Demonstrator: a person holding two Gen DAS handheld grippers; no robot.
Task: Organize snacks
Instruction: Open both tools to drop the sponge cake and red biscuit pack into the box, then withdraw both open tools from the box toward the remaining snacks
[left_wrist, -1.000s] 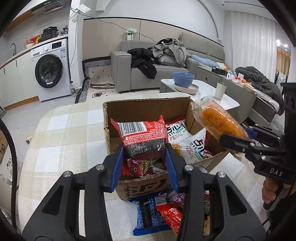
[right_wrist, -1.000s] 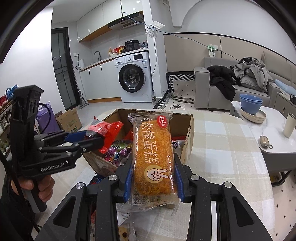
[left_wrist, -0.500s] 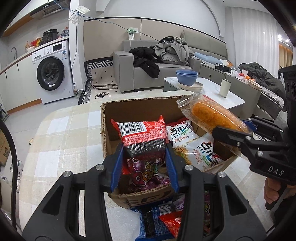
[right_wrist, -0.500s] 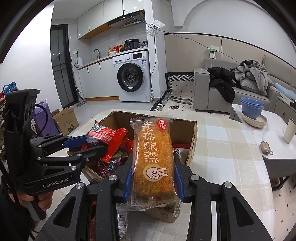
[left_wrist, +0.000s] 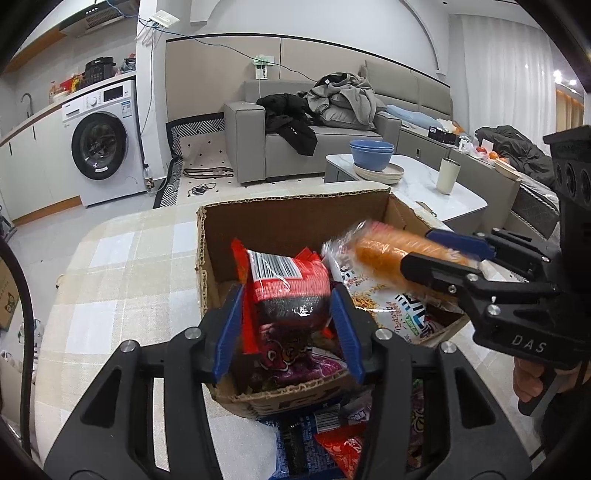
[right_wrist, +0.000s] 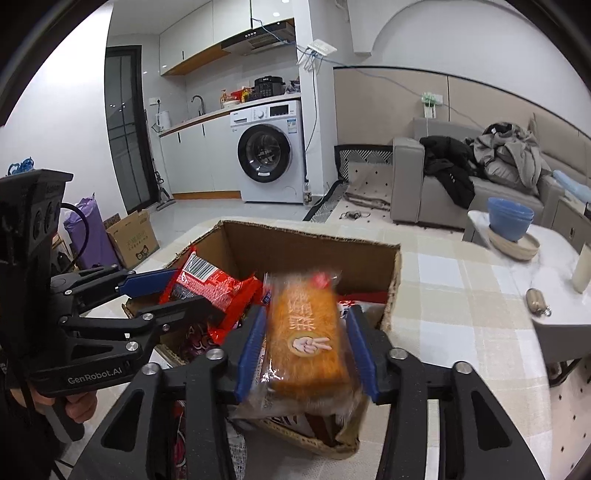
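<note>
Grippers release snacks over the box (left_wrist: 295, 218): left gripper (left_wrist: 288, 328) has just been opening around a red pack (left_wrist: 291, 284), right gripper (right_wrist: 306, 350) around an orange cake (right_wrist: 306, 343), both dropping inside.

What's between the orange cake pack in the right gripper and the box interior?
Nothing visible. The orange cake pack hangs over the open cardboard box, whose top has no lid. Below lie only snacks already inside. The right gripper has just been opening, with the pack between its fingers.
</note>
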